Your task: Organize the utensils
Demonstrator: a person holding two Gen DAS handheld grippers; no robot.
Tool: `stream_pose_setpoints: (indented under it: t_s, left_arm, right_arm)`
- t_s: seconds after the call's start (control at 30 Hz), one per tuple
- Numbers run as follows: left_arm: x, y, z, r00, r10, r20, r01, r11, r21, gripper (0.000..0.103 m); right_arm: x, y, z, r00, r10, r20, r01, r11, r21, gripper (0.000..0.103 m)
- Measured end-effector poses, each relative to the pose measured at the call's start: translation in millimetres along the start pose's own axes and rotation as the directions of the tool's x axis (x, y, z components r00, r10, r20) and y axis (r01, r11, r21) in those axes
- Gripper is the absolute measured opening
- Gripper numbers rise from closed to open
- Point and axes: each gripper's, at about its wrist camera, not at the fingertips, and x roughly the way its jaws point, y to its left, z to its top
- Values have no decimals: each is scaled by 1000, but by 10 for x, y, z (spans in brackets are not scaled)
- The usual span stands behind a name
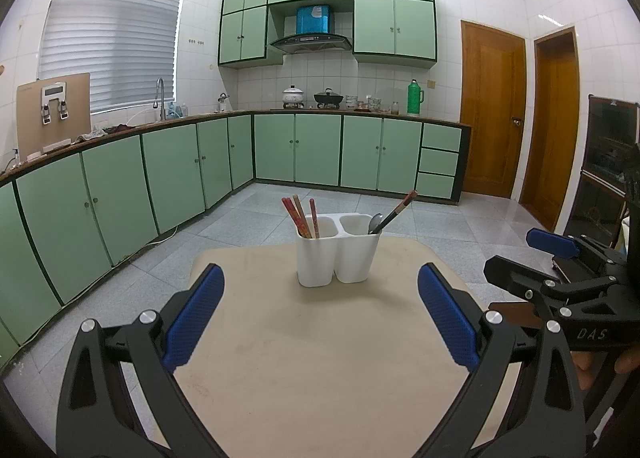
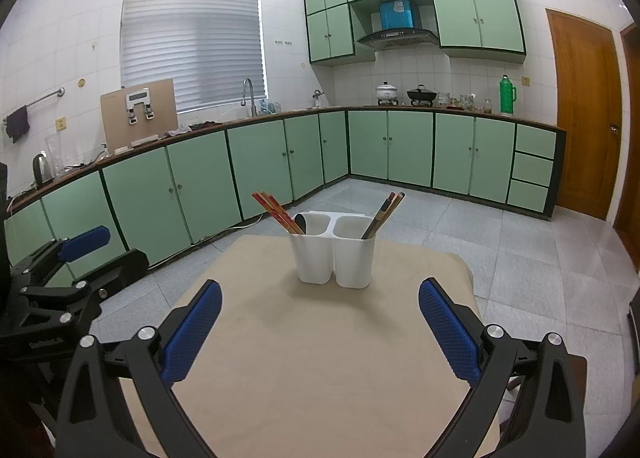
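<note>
While the white plastic two-cup utensil holder (image 1: 338, 252) stands mid-table w/ red chopsticks (image 1: 299, 215) left, metal spoon (image 1: 375, 222) & dark chopsticks (image 1: 398, 209) right, both grippers, left (image 1: 320, 318) & right (image 2: 320, 318), hover near, jaws apart, empty. Risk: light holder may tip if a stick's pulled sideways off the beige tabletop (image 1: 320, 378).

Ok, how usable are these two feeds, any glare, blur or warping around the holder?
Left wrist: holder and chopsticks sharp mid-frame; glare only on the far floor by the doors; counter lines bow toward the edges. Right wrist: holder equally sharp, soft shadow on the table in front of it, black vignette in the corners; no motion blur.
</note>
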Motion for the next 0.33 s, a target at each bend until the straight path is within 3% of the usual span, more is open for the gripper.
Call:
stream_pose_setpoints:
  t_s: [0.33]
  left_arm:
    - [17,4,9,1000,2,-3,-2,1000,-3,95]
  right_arm:
    - [-1,3,-4,1000,0,0,0,1000,0,97]
